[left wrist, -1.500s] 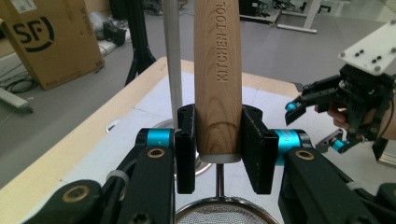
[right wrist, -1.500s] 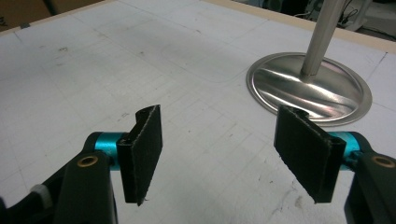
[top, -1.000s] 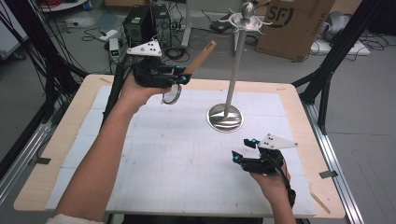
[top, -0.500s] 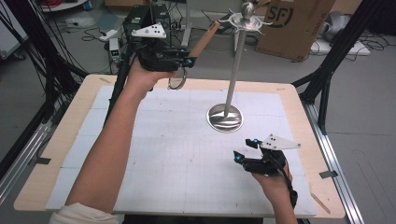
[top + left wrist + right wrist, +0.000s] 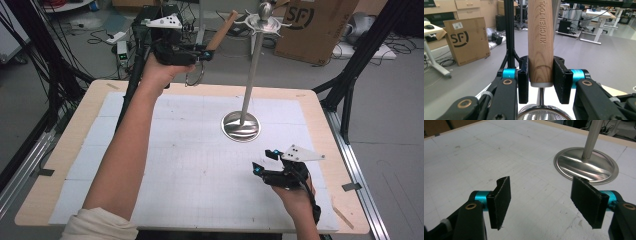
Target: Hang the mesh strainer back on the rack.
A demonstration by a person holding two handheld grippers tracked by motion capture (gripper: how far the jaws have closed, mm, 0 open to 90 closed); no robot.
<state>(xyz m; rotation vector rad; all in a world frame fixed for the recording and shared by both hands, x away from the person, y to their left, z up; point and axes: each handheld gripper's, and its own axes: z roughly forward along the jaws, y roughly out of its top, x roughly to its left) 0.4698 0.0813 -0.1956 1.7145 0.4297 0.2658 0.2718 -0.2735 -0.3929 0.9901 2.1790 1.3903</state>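
Right gripper [image 5: 261, 162] wide, nothing between, low over counter [image 5: 75, 150] near front-right edge; open mat all round. Stand base [image 5: 241, 126] just beyond. Left gripper [image 5: 206, 52] clamps wooden handle [image 5: 540, 40], stamped "KITCHEN TOOL", raised past far edge beside stand top [image 5: 265, 19]. Box [image 5: 310, 22]: "SF".

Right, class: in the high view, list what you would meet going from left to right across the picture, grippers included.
left gripper → wooden handle of the kitchen tool clamped in its jaws → steel stand → right gripper → cardboard box
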